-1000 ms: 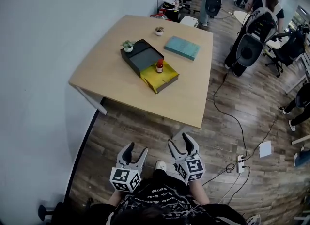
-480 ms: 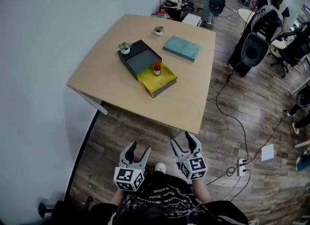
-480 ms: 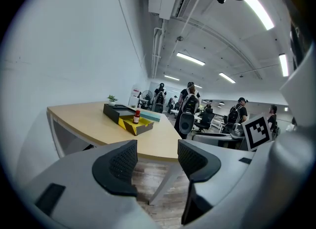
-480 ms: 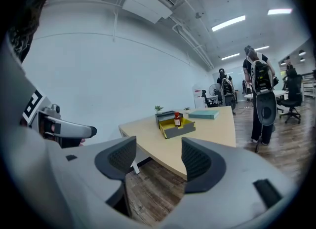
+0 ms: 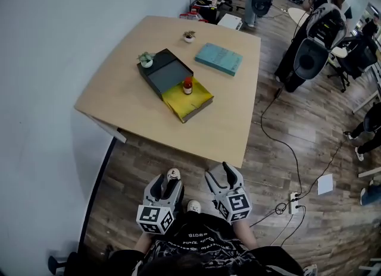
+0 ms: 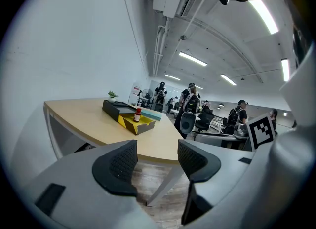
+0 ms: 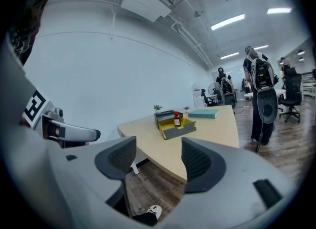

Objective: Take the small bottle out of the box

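My left gripper (image 5: pixel 166 184), jaws apart and empty, hangs well short of the small bottle (image 5: pixel 187 84), upright in the yellow box (image 5: pixel 178 97) on the table (image 5: pixel 226 120) ahead, about equally far from my right gripper (image 5: pixel 221 176), likewise agape and empty.

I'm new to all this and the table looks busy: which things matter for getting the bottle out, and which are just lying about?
For the job:
small red-capped bottle
open dark box with yellow lining
left gripper and right gripper, both open and empty

Just lying about:
flat teal book
small green potted plant
second little plant pot
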A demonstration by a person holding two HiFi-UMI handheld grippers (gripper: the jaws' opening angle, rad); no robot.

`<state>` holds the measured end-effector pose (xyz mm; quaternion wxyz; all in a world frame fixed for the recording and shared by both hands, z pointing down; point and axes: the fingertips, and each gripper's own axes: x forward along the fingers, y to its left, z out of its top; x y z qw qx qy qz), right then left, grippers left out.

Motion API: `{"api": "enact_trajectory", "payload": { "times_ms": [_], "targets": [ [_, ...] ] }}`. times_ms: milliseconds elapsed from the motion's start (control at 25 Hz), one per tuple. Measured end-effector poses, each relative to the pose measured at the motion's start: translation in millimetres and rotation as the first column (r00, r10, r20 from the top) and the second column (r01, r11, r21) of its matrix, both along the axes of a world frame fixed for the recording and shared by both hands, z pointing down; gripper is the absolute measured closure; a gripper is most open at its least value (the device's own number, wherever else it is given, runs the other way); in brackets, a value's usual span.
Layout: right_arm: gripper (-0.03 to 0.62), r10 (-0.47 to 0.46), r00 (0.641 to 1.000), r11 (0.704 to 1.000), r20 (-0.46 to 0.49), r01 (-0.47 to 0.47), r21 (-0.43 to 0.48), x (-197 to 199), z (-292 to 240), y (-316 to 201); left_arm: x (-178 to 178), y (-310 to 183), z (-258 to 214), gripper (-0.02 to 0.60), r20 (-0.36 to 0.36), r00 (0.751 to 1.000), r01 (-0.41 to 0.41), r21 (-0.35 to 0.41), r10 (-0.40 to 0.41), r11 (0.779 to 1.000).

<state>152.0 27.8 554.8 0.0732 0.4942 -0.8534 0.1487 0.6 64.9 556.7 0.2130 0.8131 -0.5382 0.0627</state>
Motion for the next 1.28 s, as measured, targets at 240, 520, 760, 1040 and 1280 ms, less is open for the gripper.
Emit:
{"api": "enact_trajectory", "payload": {
  "times_ms": [240, 520, 760, 1040, 1280],
  "targets": [
    [0.298, -0.020, 1.000, 1.000, -0.024, 0.020, -0.013, -22.9, 7.9, -34.4, -8.5, -55.3, 3.0, 0.321, -0.012, 0.999, -0.030, 0.012, 0.030, 0.999],
    [0.298, 0.002, 0.999, 1.000, -0.050, -0.003, -0.015, -40.6, 7.1, -97.5, -17.0, -127.4, 3.1, 0.321, -0.018, 0.995, -0.097, 0.018, 0.097, 0.995],
    [0.298, 0.079, 0.994, 0.997, -0.078, -0.079, 0.001, -41.9, -2.2, -159.9, -28.4, -191.8, 1.5, 0.321, -0.022, 0.989, -0.149, 0.027, 0.149, 0.989],
    [0.298, 0.124, 0.988, 0.992, -0.092, -0.125, -0.003, -57.0, -6.7, -216.3, -46.2, -257.9, -0.5, 0.321, -0.014, 0.979, -0.205, 0.032, 0.206, 0.978],
    [0.298, 0.173, 0.980, 0.984, -0.095, -0.175, -0.019, -63.5, 2.6, -256.3, -58.5, -300.8, 6.2, 0.321, -0.022, 0.971, -0.239, 0.026, 0.240, 0.971]
  ]
}}
